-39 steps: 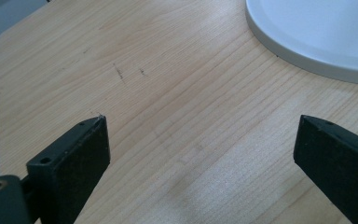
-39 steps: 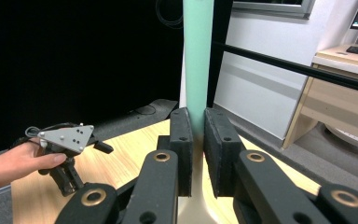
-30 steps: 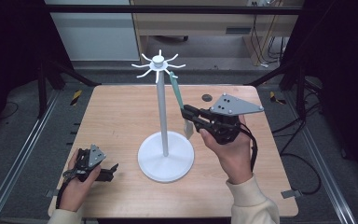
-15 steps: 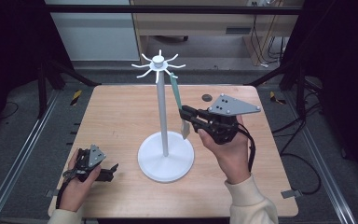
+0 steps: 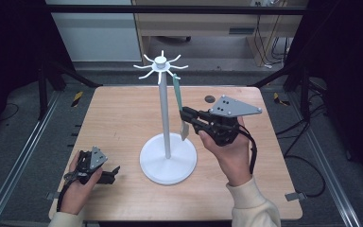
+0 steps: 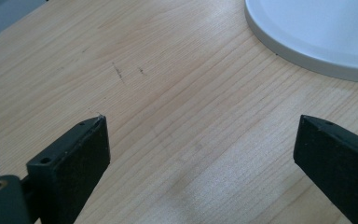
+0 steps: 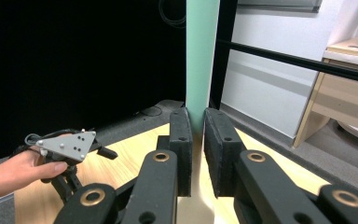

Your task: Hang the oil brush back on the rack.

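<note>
Right gripper view: right tool [image 7: 194, 140] clamped on hanging spatula [image 7: 201, 56] | left tool [image 6: 205, 154] apart, resting on surface [image 5: 118, 118] | risk: stand [image 5: 164, 113] tipped if spatula is pulled sideways.

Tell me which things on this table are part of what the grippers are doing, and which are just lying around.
In use:
right gripper, shut on the green utensil
white hook stand, utensil hanging from it

Lying about:
small dark disc on the table
left gripper, open, resting low near the stand's base
</note>
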The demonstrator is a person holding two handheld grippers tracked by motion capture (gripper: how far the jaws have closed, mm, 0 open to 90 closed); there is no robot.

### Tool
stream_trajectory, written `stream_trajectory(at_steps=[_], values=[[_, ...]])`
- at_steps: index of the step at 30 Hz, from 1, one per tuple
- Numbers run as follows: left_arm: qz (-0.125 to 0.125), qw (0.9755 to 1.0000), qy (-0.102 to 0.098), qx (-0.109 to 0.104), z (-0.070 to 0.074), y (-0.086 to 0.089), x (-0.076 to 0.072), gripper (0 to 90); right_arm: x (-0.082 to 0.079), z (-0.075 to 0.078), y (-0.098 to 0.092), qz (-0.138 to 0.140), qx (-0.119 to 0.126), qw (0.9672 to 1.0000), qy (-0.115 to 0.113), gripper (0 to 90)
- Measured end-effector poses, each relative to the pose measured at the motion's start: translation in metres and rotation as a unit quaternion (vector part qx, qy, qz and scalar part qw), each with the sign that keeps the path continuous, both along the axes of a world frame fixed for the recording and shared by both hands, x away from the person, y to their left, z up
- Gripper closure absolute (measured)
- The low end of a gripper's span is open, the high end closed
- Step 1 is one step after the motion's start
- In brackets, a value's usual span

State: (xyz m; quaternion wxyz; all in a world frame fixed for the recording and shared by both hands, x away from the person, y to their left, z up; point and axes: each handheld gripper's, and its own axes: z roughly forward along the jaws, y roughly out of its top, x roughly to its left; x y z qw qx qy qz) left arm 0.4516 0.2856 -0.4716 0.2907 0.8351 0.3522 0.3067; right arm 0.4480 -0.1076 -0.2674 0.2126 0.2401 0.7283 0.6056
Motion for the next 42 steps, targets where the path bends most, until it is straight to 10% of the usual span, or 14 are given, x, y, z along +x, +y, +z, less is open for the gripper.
stream_trajectory(at_steps=[22,42], values=[[0.0,1.0,0.0,-0.001,0.0,0.001,0.0,3.1,-0.005,-0.001,-0.008,-0.03,-0.018,0.9994,-0.006,67.9],[-0.004,1.0,0.002,0.002,-0.001,0.0,0.0,3.1,0.004,-0.016,-0.023,-0.134,-0.102,0.9857,0.009,26.0]])
